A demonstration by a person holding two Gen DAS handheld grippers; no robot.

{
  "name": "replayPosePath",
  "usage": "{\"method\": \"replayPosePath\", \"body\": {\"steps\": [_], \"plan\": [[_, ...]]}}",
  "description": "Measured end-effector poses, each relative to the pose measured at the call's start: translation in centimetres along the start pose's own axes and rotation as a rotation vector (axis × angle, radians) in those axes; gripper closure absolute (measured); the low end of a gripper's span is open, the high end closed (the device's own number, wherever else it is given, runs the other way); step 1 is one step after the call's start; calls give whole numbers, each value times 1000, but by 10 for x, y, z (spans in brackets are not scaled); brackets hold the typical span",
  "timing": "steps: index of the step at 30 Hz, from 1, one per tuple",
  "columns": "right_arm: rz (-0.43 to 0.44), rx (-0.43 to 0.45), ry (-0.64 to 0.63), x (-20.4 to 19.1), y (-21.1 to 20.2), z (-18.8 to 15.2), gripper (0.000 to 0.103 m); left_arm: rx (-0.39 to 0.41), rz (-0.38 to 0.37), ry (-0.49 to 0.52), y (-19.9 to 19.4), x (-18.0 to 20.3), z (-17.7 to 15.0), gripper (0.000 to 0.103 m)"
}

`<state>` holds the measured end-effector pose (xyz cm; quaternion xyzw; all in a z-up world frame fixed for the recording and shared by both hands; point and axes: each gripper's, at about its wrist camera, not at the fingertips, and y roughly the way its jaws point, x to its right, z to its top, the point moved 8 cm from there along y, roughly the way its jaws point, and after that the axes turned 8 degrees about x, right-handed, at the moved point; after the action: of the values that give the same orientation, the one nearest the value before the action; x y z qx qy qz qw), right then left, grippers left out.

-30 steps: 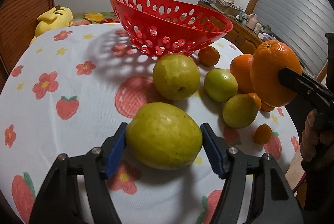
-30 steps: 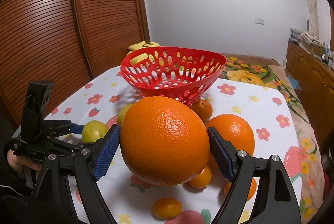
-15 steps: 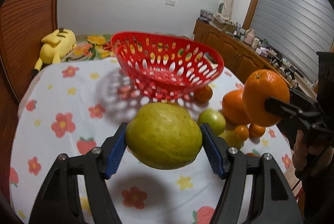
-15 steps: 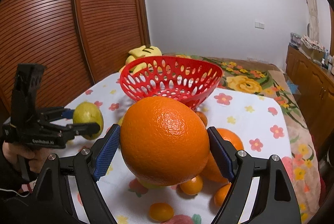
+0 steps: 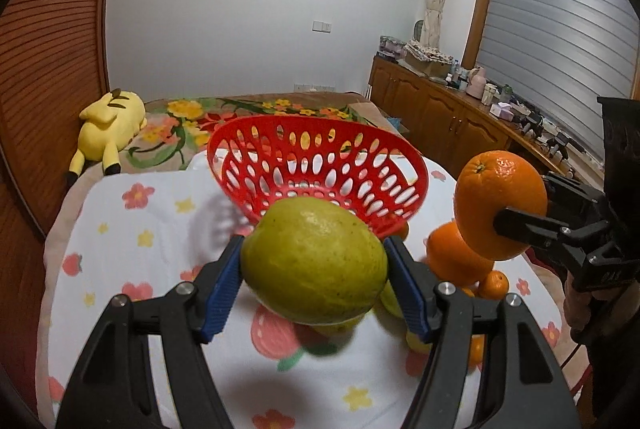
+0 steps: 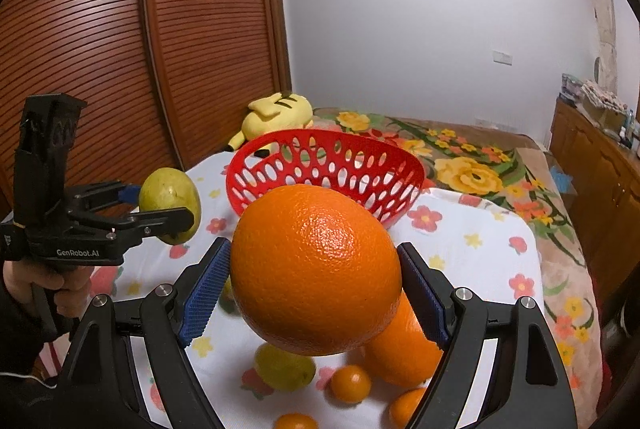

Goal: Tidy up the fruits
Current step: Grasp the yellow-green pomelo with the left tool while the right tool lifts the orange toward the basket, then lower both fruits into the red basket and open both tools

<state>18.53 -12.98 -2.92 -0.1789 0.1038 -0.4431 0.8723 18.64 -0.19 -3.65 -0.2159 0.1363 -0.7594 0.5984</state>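
Apparently red basket (image 5: pixel 320 165) holds nothing; interior only partly visible.

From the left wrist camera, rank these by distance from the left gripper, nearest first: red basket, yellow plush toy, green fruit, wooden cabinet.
1. Green fruit: clamped in the left gripper jaws.
2. Red basket: just behind it on the table.
3. Yellow plush toy: back left, on the bed.
4. Wooden cabinet: back right, along the wall; too close to call against the toy.

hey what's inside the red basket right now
No fruit shows through the holes of the red basket in either view. Its floor is hidden behind the near wall and the held yellow-green fruit and orange.
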Motion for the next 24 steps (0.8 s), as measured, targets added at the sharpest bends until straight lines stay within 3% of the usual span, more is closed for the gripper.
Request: {"method": "replayPosePath", "body": {"steps": [9,15,24], "plan": [[11,-23,-8,15,29,20,18,-9,1,31,47,-5,28,35],[30,-17,18,20,48,29,18,-41,14,40,72,-8,29,35],[47,-81,40,23,85,25,18,-92,36,65,92,-12,20,34]]}}
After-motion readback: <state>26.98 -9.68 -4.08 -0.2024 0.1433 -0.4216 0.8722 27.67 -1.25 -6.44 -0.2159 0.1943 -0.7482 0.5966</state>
